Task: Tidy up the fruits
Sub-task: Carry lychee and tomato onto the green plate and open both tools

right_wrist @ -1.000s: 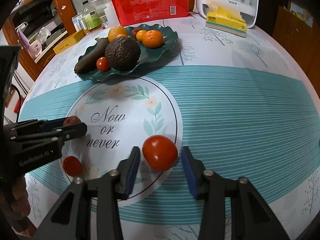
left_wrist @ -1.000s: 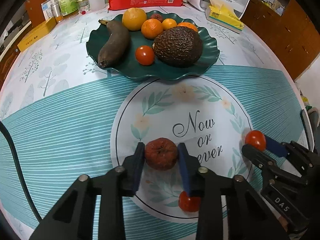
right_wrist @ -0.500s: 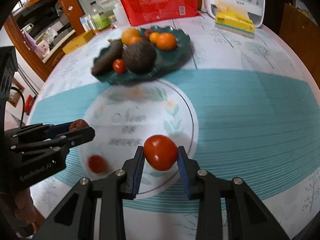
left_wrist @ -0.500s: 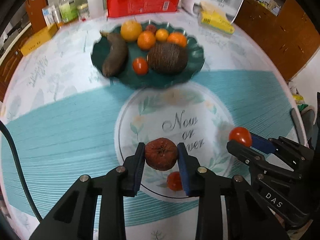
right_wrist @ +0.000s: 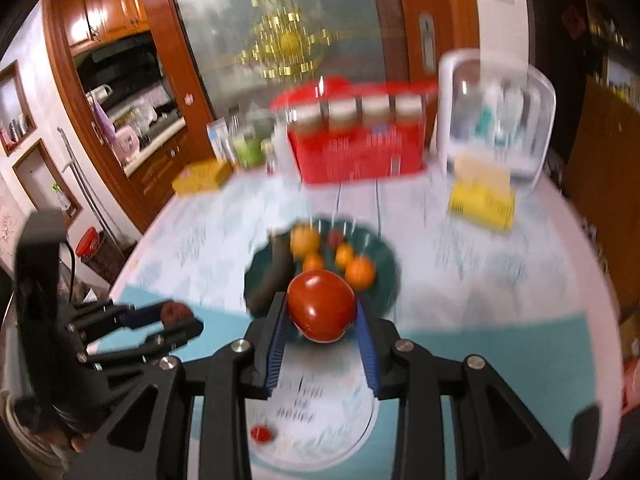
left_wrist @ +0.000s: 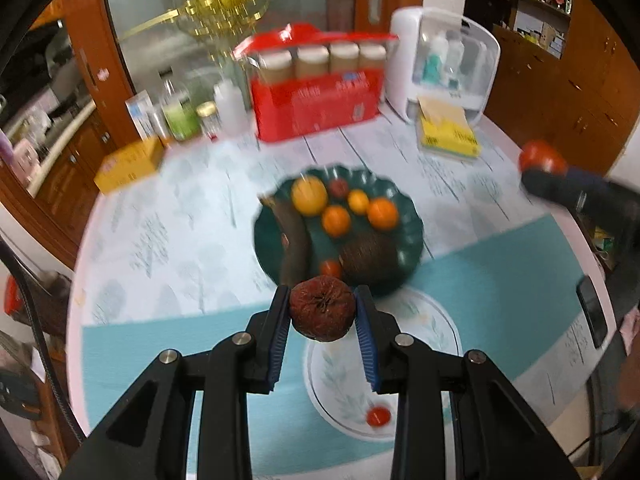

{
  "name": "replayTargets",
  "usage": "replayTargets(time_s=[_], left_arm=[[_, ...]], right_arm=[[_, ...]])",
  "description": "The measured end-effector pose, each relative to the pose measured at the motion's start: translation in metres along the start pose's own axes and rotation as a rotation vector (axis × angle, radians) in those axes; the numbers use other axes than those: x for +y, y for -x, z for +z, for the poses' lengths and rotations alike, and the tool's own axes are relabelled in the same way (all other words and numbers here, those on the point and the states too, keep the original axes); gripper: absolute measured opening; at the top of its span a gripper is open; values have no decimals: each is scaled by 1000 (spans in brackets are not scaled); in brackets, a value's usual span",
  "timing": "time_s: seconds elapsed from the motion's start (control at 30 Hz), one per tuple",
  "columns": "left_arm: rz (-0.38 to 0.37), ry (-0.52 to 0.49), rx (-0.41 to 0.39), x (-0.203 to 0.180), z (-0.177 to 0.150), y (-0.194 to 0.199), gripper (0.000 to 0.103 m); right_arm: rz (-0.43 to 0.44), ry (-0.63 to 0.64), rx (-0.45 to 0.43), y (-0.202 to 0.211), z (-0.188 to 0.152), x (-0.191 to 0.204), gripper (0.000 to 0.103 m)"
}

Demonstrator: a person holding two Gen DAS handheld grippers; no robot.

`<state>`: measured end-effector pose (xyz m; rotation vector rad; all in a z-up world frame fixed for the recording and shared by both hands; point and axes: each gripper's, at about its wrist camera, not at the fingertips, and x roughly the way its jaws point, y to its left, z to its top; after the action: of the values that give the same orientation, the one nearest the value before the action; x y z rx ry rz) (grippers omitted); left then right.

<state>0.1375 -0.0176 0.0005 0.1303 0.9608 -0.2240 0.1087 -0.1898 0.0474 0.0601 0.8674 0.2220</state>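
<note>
My left gripper (left_wrist: 322, 312) is shut on a wrinkled dark red fruit (left_wrist: 322, 307), held high above the table. My right gripper (right_wrist: 322, 314) is shut on a red tomato (right_wrist: 321, 305), also lifted; it shows at the right edge of the left wrist view (left_wrist: 541, 157). The dark green scalloped plate (left_wrist: 408, 212) holds several oranges, a dark banana (left_wrist: 295, 248), a large rough brown fruit (left_wrist: 370, 258) and a small tomato. A small red tomato (left_wrist: 378, 416) lies on the tablecloth below, also in the right wrist view (right_wrist: 262, 433).
A red box with jars (left_wrist: 316, 100), a white dispenser (left_wrist: 444, 64), a yellow tissue pack (left_wrist: 448, 136), bottles (left_wrist: 180, 116) and a yellow box (left_wrist: 130, 164) stand at the table's far side. Wooden cabinets surround the round table.
Both grippers have risen high above the table with their fruits still held. The plate and the loose small tomato now look smaller and lower in both views.
</note>
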Motion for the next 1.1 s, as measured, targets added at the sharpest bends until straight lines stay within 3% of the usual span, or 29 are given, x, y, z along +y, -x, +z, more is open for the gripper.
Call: replayTargets(time_s=[0.2,0.4,0.87,1.1], left_arm=[[53,-5,-83,8,46,15,30],[89,14,-82,15,76,-7,30],[98,25,124,6,70,-153,30],[91,40,201,12,54,-197,30]], right_arm=[[-43,33,-70,8,71,-10,33],[-70,20,-49,-24,95,-24,33],[-28,8,181,-164,48,-46,33],[-2,6,264,-211,24,-44,33]])
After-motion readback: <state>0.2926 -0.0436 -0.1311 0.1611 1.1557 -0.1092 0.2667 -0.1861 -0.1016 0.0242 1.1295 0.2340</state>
